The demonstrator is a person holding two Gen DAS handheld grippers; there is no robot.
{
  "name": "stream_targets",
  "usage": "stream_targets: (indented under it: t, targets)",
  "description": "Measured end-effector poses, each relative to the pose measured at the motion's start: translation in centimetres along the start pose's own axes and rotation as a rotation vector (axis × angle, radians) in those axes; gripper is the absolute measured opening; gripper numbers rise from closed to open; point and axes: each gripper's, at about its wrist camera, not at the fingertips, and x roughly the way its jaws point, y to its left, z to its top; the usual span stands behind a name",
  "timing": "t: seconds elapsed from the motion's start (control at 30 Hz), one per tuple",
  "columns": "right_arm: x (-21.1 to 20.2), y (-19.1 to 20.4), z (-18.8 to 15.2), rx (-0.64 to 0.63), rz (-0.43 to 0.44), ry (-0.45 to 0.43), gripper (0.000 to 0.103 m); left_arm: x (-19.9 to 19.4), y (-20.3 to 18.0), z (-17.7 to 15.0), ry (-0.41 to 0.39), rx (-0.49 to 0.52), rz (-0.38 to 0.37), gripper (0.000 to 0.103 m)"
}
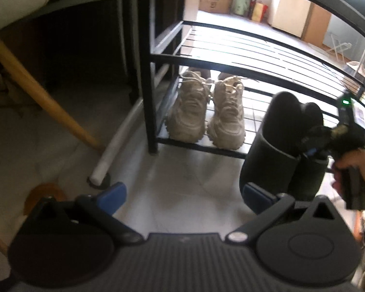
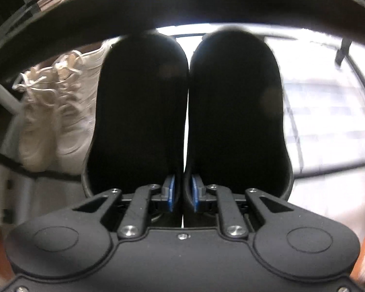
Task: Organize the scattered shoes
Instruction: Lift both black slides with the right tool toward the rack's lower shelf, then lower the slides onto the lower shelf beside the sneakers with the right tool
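Currently the black slippers (image 2: 187, 112) hang pinched together by their inner edges in the right gripper (image 2: 182, 192), just before the shoe rack (image 1: 231, 60), beside the beige sneakers (image 1: 204, 109) on its lowest shelf. Left gripper (image 1: 182, 194) stands released, empty. Risk: slipper toes strike the rack bar overhead, loosening the thin pinch.

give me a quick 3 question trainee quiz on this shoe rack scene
1. True or false: the right gripper is shut on the pair of black slippers.
2. Where are the beige lace-up sneakers? A) bare floor B) lowest shelf of the black metal shoe rack C) top shelf
3. Fill in: the left gripper is ____ and holds nothing.

Key: 1 true; 2 B; 3 open
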Motion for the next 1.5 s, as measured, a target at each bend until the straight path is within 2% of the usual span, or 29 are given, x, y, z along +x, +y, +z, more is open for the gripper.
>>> stream_targets:
  t: [0.07, 0.1, 0.13, 0.17, 0.2, 0.23, 0.33, 0.43, 0.5, 0.63, 0.83, 1.0, 1.13, 1.23, 1.33, 1.5]
  targets:
    - [-0.5, 0.0, -0.8, -0.040, -0.029, -0.117, 0.023, 0.6, -0.2, 0.0, 0.026, 0.000, -0.006, 0.102]
    - [-0.8, 0.0, -1.1, -0.059, -0.044, -0.175, 0.035, 0.9, -0.2, 0.0, 0.036, -0.001, -0.004, 0.102]
    - [-1.1, 0.0, -1.5, -0.070, -0.058, -0.222, 0.080, 1.1, -0.2, 0.0, 0.044, -0.003, -0.001, 0.102]
    - [-1.4, 0.1, -1.9, -0.069, -0.073, -0.257, 0.101, 1.4, -0.3, -0.1, 0.053, -0.006, 0.001, 0.102]
    - [-2.2, -0.3, -2.8, -0.060, -0.091, -0.329, 0.100, 1.5, -0.3, -0.1, 0.058, -0.007, 0.003, 0.102]
    - [-2.9, -0.7, -3.5, -0.057, -0.069, -0.380, 0.099, 1.6, -0.3, -0.2, 0.063, -0.008, 0.004, 0.102]
    - [-5.0, -2.0, -5.6, -0.008, 0.050, -0.471, 0.099, 1.5, -0.2, -0.3, 0.067, -0.010, 0.009, 0.102]
    - [-6.6, -1.6, -7.4, 0.035, 0.131, -0.524, 0.100, 1.2, -0.3, -0.3, 0.062, -0.014, 0.014, 0.102]
    - [-7.2, -1.1, -8.9, 0.043, 0.146, -0.543, 0.100, 1.2, -0.4, -0.2, 0.062, -0.017, 0.012, 0.102]
    - [-6.6, 1.8, -12.6, 0.064, 0.152, -0.540, 0.101, 1.3, -1.0, -0.2, 0.063, 0.003, 0.006, 0.102]
    - [-4.9, 6.6, -16.8, 0.088, 0.046, -0.609, 0.102, 1.6, -1.1, -0.6, 0.079, 0.031, 0.016, 0.102]
    - [-3.4, 9.1, -16.4, 0.002, -0.027, -0.621, 0.103, 2.4, -0.8, -0.7, 0.116, -0.001, 0.012, 0.102]
    - [-2.7, 9.9, -14.2, -0.012, -0.078, -0.659, 0.103, 2.5, -0.9, -0.8, 0.117, 0.005, 0.016, 0.102]
    - [-1.9, 9.8, -12.3, 0.028, -0.121, -0.619, 0.103, 2.5, -0.9, -0.8, 0.120, 0.007, 0.017, 0.102]
    - [-0.3, 9.5, -11.4, 0.064, -0.116, -0.536, 0.103, 2.6, -1.0, -0.9, 0.138, -0.004, -0.002, 0.102]
    - [0.8, 9.6, -11.0, 0.045, -0.106, -0.549, 0.103, 2.7, -1.2, -1.0, 0.142, 0.001, -0.007, 0.102]
